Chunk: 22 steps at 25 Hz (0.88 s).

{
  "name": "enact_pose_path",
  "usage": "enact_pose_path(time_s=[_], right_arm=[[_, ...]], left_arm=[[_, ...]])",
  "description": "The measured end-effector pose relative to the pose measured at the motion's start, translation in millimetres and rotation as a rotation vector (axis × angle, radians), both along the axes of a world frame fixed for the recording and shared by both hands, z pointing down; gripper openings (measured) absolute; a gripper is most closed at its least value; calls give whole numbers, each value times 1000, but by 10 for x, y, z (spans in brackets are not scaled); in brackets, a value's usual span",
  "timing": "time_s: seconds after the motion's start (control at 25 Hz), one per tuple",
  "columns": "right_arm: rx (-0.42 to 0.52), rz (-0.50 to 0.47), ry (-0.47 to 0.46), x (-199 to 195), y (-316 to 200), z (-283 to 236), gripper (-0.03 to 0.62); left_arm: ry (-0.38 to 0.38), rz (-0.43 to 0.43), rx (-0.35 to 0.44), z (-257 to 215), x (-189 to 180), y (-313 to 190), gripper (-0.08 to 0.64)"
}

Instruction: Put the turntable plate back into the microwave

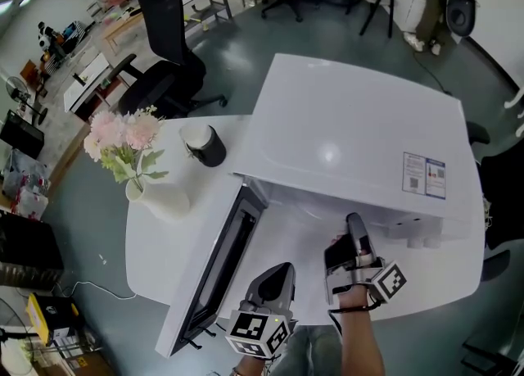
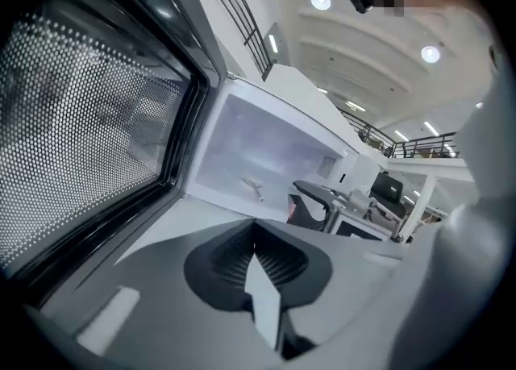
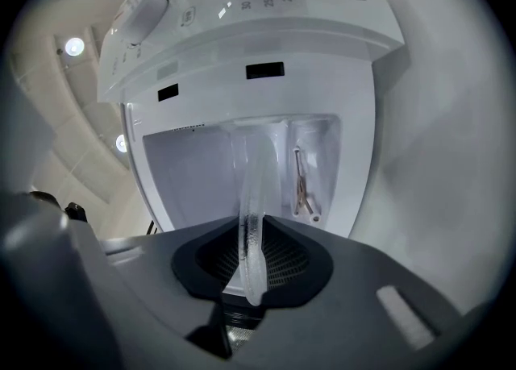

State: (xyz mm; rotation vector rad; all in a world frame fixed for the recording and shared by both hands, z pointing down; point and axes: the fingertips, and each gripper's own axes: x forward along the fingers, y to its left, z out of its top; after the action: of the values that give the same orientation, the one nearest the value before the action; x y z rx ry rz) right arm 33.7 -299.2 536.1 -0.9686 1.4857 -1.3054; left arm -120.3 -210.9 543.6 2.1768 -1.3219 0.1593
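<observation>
Right tongs [image 3: 254, 257] [image 1: 354, 228] are clamped on the rim of the clear glass turntable plate [image 3: 259, 191], which shows edge-on between the pads and runs from them towards the open mouth of the microwave [image 1: 360, 129]. Its far edge lies against the white cavity; whether it touches the cavity floor cannot be told. On that floor, just beside the plate's edge in the right gripper view, sits a small spoked support piece [image 3: 303, 187]. Two round dials [image 3: 147, 10] sit on the control panel next to the opening.

Left tongs [image 2: 256, 254] [image 1: 280, 278] are pressed together with nothing in them. In the head view they sit beside the right tongs, in front of the cavity and close to the door [image 1: 219, 261]. The door is swung fully open, and its dotted mesh window fills the left of the left gripper view.

The microwave rests on a white surface [image 1: 155, 247]. To its left stand a white vase [image 1: 161, 200] of pink flowers [image 1: 123, 133] and a dark cup [image 1: 210, 146]. A black office chair [image 1: 168, 47] stands on the floor beyond them.
</observation>
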Motion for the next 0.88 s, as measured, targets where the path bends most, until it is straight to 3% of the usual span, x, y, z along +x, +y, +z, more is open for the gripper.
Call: enact_pose_path(time_s=[0.88], right_arm=[[-26, 42, -16, 39, -349, 99, 63]], left_arm=[[-9, 8, -13, 96, 49, -170, 0]])
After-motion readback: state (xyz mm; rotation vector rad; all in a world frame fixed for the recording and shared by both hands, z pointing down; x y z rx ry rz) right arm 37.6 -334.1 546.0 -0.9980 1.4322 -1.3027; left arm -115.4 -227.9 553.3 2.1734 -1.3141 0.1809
